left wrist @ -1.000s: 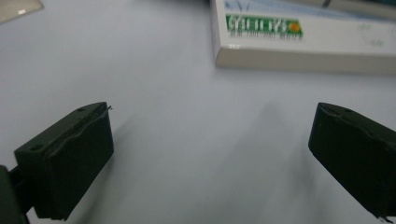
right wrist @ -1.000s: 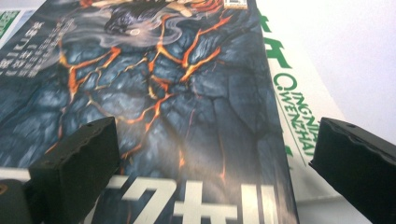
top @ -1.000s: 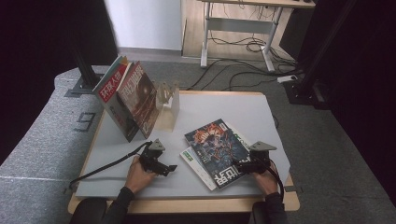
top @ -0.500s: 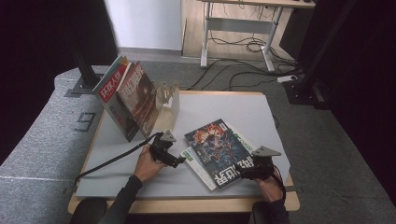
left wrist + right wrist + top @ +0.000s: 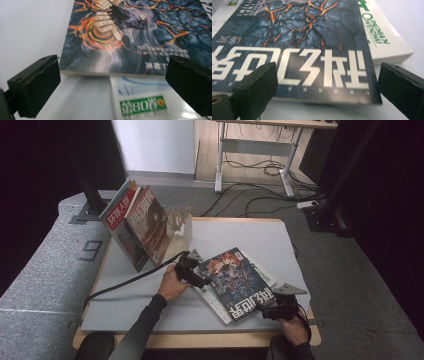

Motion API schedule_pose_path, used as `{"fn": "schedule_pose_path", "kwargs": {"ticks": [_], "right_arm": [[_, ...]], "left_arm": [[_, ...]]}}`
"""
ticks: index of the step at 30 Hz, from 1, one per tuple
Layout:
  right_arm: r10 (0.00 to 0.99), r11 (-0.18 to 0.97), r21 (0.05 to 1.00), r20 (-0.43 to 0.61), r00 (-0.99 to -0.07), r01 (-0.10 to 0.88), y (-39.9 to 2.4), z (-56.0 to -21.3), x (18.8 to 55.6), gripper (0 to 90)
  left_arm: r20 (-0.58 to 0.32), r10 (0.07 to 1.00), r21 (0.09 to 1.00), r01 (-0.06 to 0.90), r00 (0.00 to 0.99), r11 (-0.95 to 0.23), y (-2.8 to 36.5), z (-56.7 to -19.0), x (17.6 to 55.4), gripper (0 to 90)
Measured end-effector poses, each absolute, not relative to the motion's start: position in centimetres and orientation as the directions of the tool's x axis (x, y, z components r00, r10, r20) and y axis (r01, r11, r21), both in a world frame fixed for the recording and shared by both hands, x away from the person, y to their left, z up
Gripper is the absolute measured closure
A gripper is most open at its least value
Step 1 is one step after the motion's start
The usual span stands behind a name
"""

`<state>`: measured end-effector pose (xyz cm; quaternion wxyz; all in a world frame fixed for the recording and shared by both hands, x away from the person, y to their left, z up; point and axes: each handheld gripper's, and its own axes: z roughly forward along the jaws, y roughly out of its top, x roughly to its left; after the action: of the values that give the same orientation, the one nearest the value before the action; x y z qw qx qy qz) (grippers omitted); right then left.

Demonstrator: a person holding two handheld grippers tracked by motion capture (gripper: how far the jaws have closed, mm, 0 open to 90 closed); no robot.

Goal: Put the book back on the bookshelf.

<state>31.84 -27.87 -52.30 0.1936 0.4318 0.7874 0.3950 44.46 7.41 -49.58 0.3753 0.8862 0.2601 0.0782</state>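
while both of my grippers close in on the dark magazine (image 5: 233, 281) lying in the lower middle of the high view, i judge how it will take a grip. it rests flat on a white magazine (image 5: 262, 272) whose edge pokes out at the right, both on the grey tabletop (image 5: 280, 240). my left gripper (image 5: 196, 279) sits at its left edge, jaws wide apart and holding nothing, with the cover's near edge between them in the left gripper view (image 5: 130, 50). my right gripper (image 5: 266, 312) waits at the lower right corner, jaws likewise spread and empty, straddling the big white title in the right gripper view (image 5: 294, 62).

the cover looks glossy, so i expect it to be slick, and the thing is thin, light and floppy: lifted by one corner it would probably sag or fan open. i would pinch the bound spine edge where the pages are stiffest, and support the opposite edge. more magazines (image 5: 137, 227) lean upright at the upper left against a clear stand (image 5: 181, 222).
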Motion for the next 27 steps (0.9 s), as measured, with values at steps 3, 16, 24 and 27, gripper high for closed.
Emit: {"fn": "schedule_pose_path", "kwargs": {"ticks": [3,16,24,27], "right_arm": [[0.837,0.308,0.79,0.04,-0.546,0.53,-28.1,-52.4,31.4,2.8],[0.843,0.329,0.768,0.024,-0.537,0.55,-28.6,-52.6,30.2,4.5],[0.836,0.318,0.774,0.044,-0.547,0.548,-28.4,-52.5,29.8,4.0],[0.836,0.33,0.768,0.033,-0.548,0.549,-28.1,-52.5,29.9,1.2]], "left_arm": [[-0.08,0.529,0.713,0.419,0.845,-0.562,7.4,-49.8,45.3,0.0],[-0.112,0.525,0.706,0.44,0.844,-0.555,6.9,-51.7,46.9,0.0],[-0.148,0.506,0.708,0.448,0.85,-0.546,6.8,-51.9,46.7,2.0],[-0.149,0.508,0.704,0.452,0.848,-0.548,6.8,-51.8,46.7,1.9]]}}
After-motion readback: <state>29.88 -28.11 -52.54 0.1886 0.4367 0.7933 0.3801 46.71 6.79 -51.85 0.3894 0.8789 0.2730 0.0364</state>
